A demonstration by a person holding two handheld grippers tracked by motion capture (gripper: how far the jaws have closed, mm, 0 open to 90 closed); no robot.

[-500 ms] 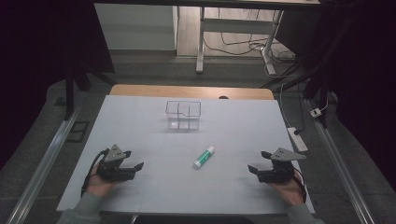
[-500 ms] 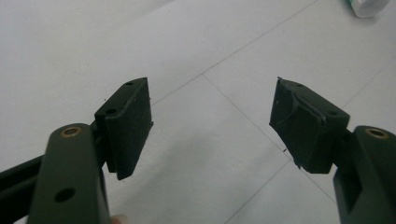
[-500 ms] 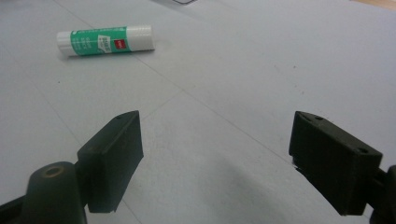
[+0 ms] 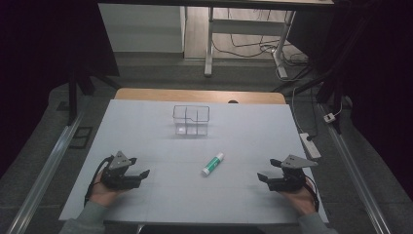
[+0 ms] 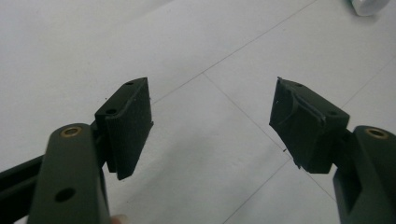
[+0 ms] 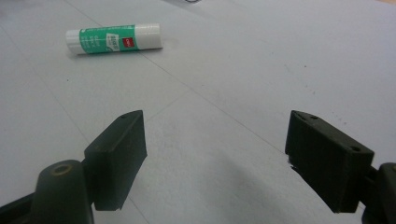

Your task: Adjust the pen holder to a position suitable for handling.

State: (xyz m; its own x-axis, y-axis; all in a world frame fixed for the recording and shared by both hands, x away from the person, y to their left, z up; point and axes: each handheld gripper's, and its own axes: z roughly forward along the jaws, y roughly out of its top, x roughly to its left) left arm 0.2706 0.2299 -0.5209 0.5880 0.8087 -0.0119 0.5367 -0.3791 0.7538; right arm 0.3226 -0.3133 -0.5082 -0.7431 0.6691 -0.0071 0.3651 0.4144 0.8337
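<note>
Glue stick (image 4: 213,164) lying flat, between grippers, untouched by spread fingers (image 6: 116,156)

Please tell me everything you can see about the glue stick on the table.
The glue stick is a small cylinder, apparently plastic, with a green label bearing a red mark and white ends. It lies flat on its side on the pale table, between the two grippers and nearer than the clear container. Nothing touches it but the table.

lab | white-covered table (image 4: 146,126) | floor cables (image 4: 253,46) | power strip (image 4: 309,145)
</note>
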